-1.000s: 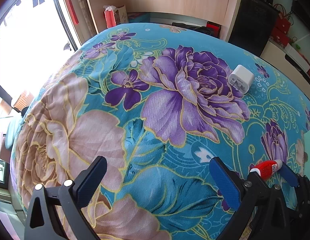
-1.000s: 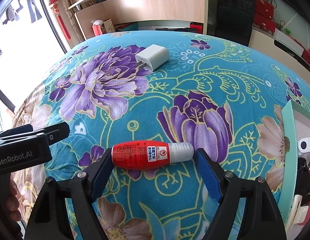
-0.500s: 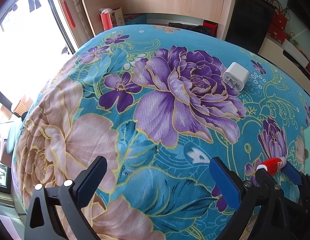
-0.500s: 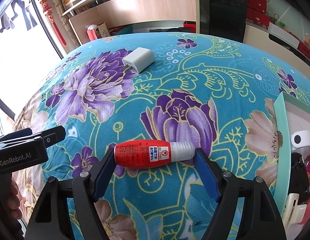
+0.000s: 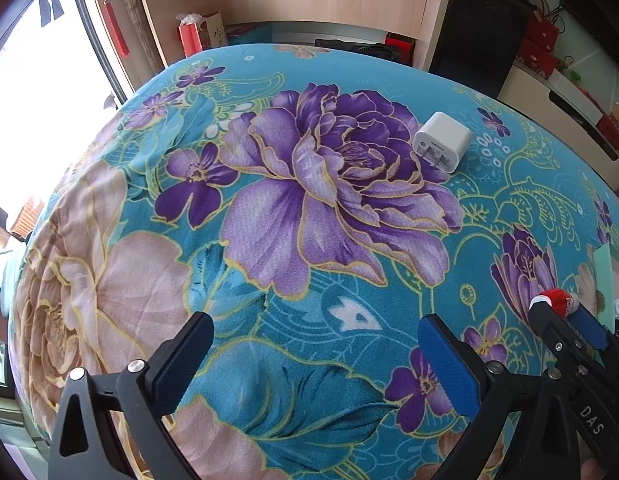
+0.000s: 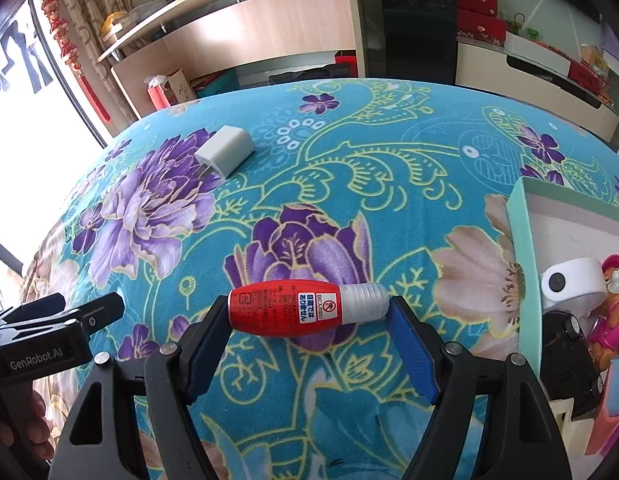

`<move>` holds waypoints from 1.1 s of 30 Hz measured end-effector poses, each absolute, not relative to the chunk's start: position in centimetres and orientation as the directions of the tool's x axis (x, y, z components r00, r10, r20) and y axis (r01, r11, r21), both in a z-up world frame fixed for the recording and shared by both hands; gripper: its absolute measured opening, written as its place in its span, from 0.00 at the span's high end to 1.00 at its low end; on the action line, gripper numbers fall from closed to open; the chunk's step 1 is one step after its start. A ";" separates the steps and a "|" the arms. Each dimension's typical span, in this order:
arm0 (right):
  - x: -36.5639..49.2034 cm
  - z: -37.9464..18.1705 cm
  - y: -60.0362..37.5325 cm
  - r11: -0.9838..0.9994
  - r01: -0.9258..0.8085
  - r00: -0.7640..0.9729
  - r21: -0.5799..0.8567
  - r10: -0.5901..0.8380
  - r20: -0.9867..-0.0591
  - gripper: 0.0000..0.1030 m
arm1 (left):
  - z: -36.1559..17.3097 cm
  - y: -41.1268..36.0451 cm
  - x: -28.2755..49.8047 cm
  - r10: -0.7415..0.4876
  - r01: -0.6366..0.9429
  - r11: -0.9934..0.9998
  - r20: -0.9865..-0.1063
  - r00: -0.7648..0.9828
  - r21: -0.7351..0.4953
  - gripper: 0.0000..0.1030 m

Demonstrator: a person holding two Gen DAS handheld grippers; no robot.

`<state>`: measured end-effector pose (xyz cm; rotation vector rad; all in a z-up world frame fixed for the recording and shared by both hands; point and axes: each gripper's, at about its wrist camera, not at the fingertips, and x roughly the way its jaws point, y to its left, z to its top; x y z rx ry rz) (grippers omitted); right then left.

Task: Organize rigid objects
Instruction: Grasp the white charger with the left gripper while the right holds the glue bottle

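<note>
Only from the right wrist, box contents show beside bottle.

The left gripper was black plastic with blue ribbed pads and silver screws; the right gripper matched it; white lettering "GenRobot.AI" showed at lower left of the right view; "DAS" marked the body at lower right of the left view.

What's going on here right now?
A person is tidying small items off a floral blanket. The right tool grips a red bottle end to end, near an open box that already holds toys. The left tool hangs open, holding nothing. A white charger lies loose farther back.
</note>
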<state>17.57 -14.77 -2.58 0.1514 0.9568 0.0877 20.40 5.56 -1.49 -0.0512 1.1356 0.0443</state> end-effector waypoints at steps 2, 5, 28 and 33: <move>17.9 -2.6 -15.5 0.983 0.009 0.578 0.182 0.143 -0.804 0.24 | -1.2 4.8 20.8 0.015 -0.040 0.999 -0.903 0.430 -0.002 0.00; 18.0 -2.5 -16.2 0.982 0.025 0.579 0.187 0.138 -0.803 0.24 | -1.4 3.9 21.8 0.018 -0.017 1.000 -0.906 0.423 0.012 0.00; 25.7 -1.1 -17.3 0.990 -0.063 0.369 0.123 0.138 -0.919 0.24 | -2.8 0.1 34.2 -0.128 0.170 0.981 -0.970 0.206 -0.093 0.09; 27.8 -1.1 -17.4 0.993 -0.105 0.319 0.059 0.090 -0.943 0.24 | -2.9 -0.2 37.1 -0.077 0.196 0.980 -0.977 0.198 -0.038 0.12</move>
